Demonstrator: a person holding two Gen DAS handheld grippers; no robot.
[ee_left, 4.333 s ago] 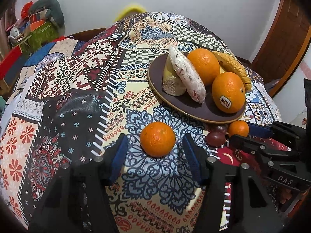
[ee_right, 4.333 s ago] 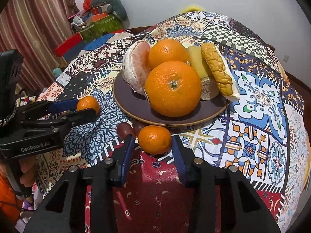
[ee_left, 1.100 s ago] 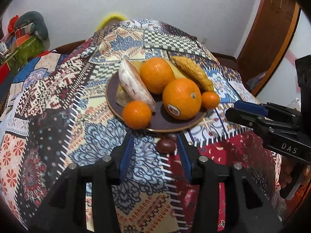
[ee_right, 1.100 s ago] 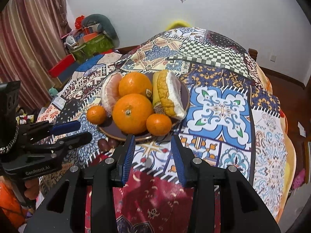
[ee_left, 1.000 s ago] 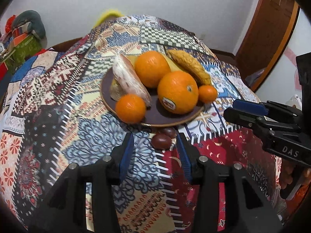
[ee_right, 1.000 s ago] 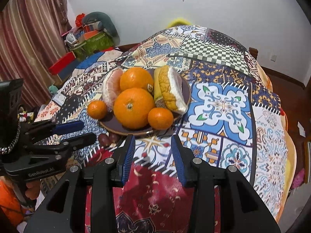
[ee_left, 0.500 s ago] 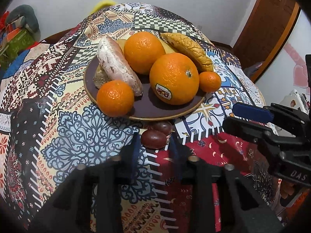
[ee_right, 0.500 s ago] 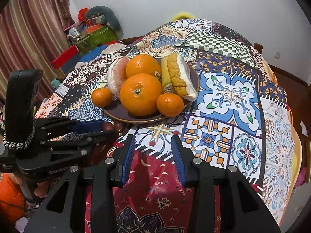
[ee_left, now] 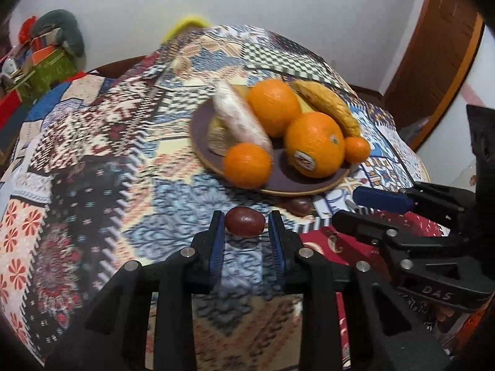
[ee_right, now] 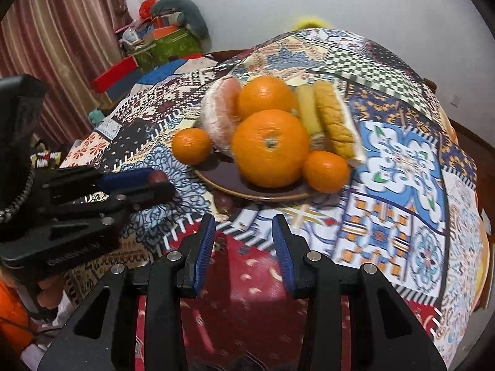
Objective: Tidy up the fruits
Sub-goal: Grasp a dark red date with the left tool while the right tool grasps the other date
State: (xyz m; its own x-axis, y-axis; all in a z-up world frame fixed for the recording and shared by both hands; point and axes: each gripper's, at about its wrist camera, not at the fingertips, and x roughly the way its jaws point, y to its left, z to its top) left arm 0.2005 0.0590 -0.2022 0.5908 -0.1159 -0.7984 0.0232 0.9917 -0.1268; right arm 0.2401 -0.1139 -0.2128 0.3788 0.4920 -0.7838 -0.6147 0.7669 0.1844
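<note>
My left gripper (ee_left: 244, 227) is shut on a dark red grape (ee_left: 244, 221) and holds it above the cloth, just in front of the brown plate (ee_left: 280, 189). The held grape also shows in the right wrist view (ee_right: 158, 177). The plate carries two large oranges (ee_left: 314, 144), two small mandarins (ee_left: 247, 165), a peeled pomelo wedge (ee_left: 239, 120) and a banana (ee_left: 326, 105). A second grape (ee_left: 298, 205) lies on the cloth at the plate's front edge. My right gripper (ee_right: 243, 232) is open and empty, low over the red patch, before the plate (ee_right: 216, 173).
The table is covered by a patchwork cloth (ee_left: 92, 154) that falls away at its edges. Boxes and soft toys (ee_right: 161, 40) are piled by the curtain at the back left. A wooden door (ee_left: 439, 49) stands at the right.
My left gripper closed on one grape and lifted it back from the plate's edge. The other grape stayed on the cloth. My right gripper stayed open and shifted only a little.
</note>
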